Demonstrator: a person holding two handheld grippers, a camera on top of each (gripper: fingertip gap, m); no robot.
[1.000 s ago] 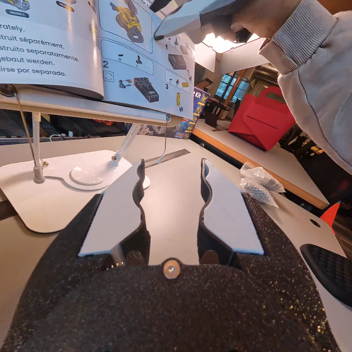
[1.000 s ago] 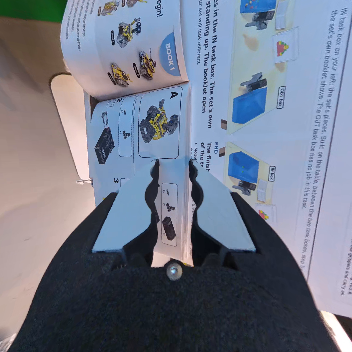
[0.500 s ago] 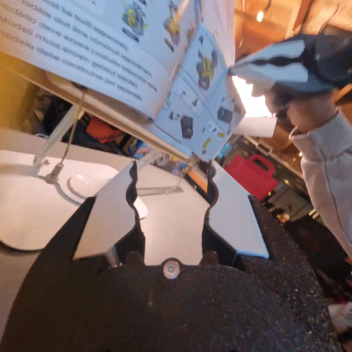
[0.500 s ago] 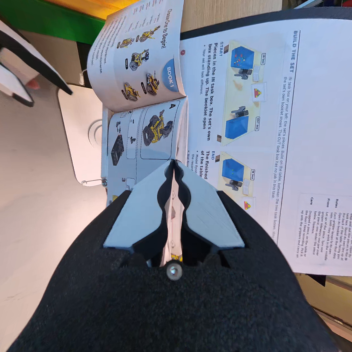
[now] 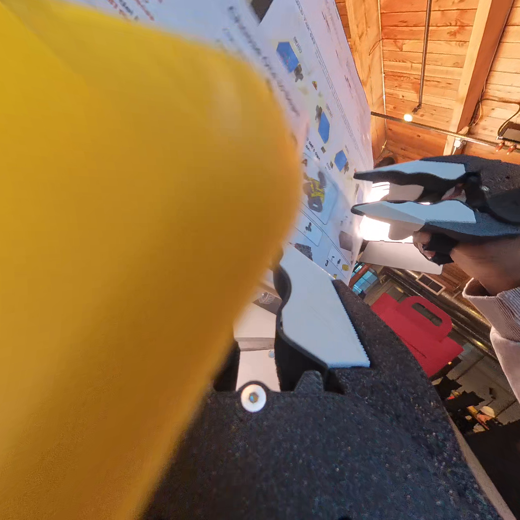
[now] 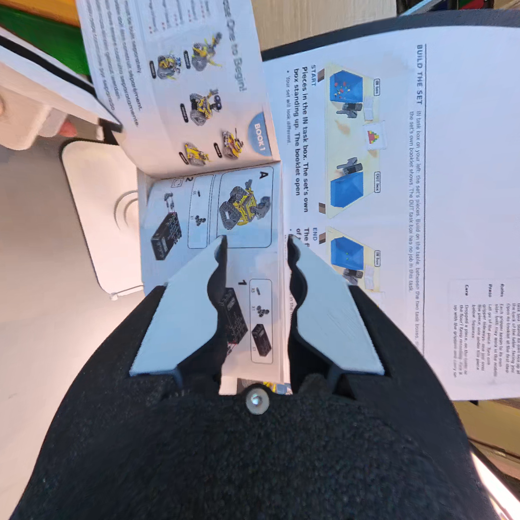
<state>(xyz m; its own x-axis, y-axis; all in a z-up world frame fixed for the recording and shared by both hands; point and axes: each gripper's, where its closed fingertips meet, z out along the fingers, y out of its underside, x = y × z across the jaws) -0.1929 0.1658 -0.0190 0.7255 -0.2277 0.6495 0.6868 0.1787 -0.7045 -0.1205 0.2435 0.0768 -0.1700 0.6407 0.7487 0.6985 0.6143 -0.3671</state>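
Right tongs (image 6: 256, 239), jaws apart, straddle the free page edge of the open booklet (image 6: 213, 197) without clamping it; printed sheet (image 6: 394, 168) just beyond their right finger. Left tongs (image 5: 264, 261): one finger hidden behind a blurred yellow surface (image 5: 126, 225), so the opening cannot be told.

Open instruction booklet (image 6: 213, 174) on stand

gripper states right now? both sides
Left gripper: cannot tell; a blurred yellow shape hides one side of it.
Right gripper: open, jaws apart over the booklet, holding nothing.
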